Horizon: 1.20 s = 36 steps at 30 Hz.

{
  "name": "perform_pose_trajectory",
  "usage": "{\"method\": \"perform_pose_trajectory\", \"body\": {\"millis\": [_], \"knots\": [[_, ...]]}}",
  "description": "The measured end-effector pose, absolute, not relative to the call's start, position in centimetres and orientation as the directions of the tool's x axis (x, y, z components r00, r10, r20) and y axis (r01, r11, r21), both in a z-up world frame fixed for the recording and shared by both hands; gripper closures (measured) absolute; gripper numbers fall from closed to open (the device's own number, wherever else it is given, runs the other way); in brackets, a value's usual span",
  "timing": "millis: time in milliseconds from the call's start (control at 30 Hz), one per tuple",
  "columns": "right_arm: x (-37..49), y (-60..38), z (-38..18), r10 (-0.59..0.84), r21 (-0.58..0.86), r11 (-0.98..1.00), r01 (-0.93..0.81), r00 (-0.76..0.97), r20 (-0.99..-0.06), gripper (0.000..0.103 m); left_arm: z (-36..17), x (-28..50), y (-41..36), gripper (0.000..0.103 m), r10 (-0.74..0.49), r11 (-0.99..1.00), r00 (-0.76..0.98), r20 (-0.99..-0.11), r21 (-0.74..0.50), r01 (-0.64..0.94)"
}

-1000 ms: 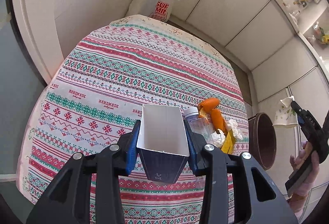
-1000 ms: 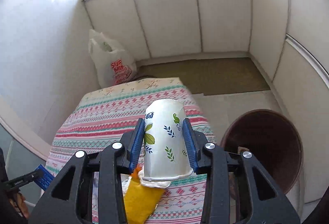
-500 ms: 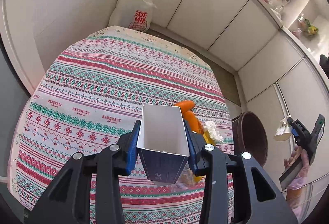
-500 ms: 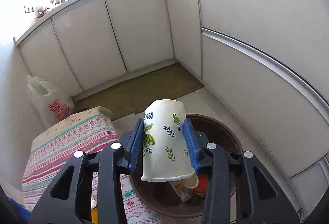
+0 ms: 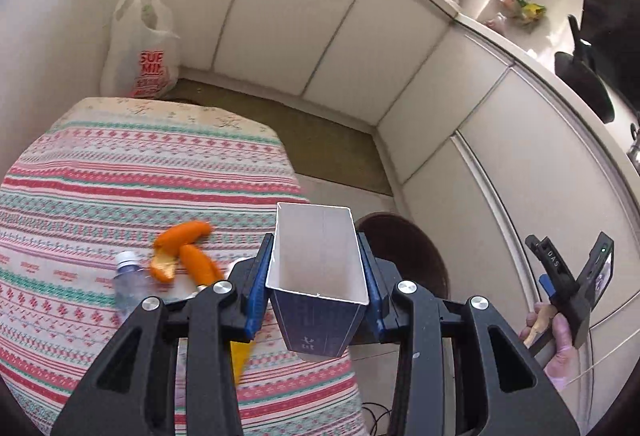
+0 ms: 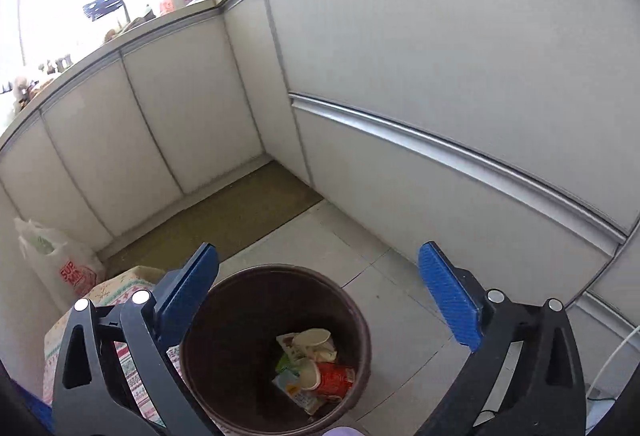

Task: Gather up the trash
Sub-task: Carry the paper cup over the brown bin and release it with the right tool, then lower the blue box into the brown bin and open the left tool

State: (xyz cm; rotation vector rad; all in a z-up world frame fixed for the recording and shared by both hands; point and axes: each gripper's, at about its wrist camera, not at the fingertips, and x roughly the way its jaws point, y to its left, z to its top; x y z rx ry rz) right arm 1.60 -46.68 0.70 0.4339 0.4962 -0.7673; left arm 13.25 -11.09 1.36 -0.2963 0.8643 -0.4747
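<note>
The brown bin (image 6: 276, 348) stands on the tiled floor just beside the edge of the table (image 5: 120, 171), which is covered with a striped patterned cloth.

The right gripper (image 6: 318, 300) hangs above the bin with its blue pads (image 6: 448, 300) spread as wide as they go, one to each side of the bin's mouth. Its jaws have just been opening, and nothing is between them. At the bottom of the bin lie paper cups (image 6: 312, 340), a red cup (image 6: 334, 378) and some crumpled wrappers (image 6: 294, 390).

The left gripper (image 5: 316, 276) is partly closed, its pads pressing on both sides of an open carton (image 5: 318, 276), dark blue outside and white inside, with the open end facing away from the camera. In the left wrist view the carton sits over the table's edge, with the bin's rim (image 5: 404, 236) showing just behind it.

On the table, near the bin, lie pieces of orange peel (image 5: 180, 252), a clear plastic bottle (image 5: 130, 284) with a white cap on its side, and a yellow wrapper (image 5: 240, 356) partly hidden under the left gripper.

In that same view the right gripper (image 5: 568, 276) is at the far side of the bin, held in a hand (image 5: 556, 336). A white plastic bag (image 5: 140, 47) with red lettering stands on the floor beyond the table, against the white cabinets (image 5: 320, 27).
</note>
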Motion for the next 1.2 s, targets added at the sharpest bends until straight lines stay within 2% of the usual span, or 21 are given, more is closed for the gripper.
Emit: {"method": "perform_pose_trajectory", "body": {"millis": [200, 333, 433, 567, 700, 767, 1067, 1200], "knots": [[-1.2, -50.5, 0.2, -0.568, 0.237, 0.554, 0.798, 0.571, -0.593, 0.007, 2.3, 15.0, -20.8, 0.064, -0.576, 0.818, 0.502, -0.646, -0.445, 0.365], [-2.4, -52.4, -0.4, -0.532, 0.31, 0.513, 0.8, 0.58, -0.617, 0.007, 1.5, 15.6, -25.9, 0.064, -0.577, 0.814, 0.477, -0.663, -0.414, 0.408], [-2.3, -52.6, -0.5, -0.533, 0.314, 0.508, 0.802, 0.579, -0.617, 0.007, 0.6, 15.9, -29.4, 0.064, -0.57, 0.814, 0.454, -0.685, -0.394, 0.427], [-2.2, -52.9, -0.5, -0.526, 0.324, 0.506, 0.8, 0.583, -0.619, 0.007, -0.6, 15.8, -31.6, 0.063, -0.545, 0.825, 0.46, -0.701, -0.35, 0.444], [-2.2, -53.3, -0.5, -0.503, 0.352, 0.499, 0.792, 0.596, -0.626, 0.007, -1.5, 15.5, -32.5, 0.061, -0.548, 0.82, 0.422, -0.722, -0.365, 0.441], [-2.2, -53.5, -0.6, -0.5, 0.353, 0.494, 0.794, 0.592, -0.631, 0.007, -1.7, 15.1, -32.8, 0.05, -0.543, 0.822, 0.422, -0.726, -0.355, 0.446], [-1.3, -52.4, -0.5, -0.5, 0.303, 0.523, 0.797, 0.575, -0.648, 0.007, -2.2, 13.8, -31.9, 0.024, -0.487, 0.853, 0.44, -0.755, -0.302, 0.425], [-0.2, -51.1, -0.6, -0.494, 0.246, 0.563, 0.789, 0.559, -0.665, 0.007, -2.6, 13.6, -30.6, 0.022, -0.454, 0.872, 0.438, -0.776, -0.285, 0.398]]}}
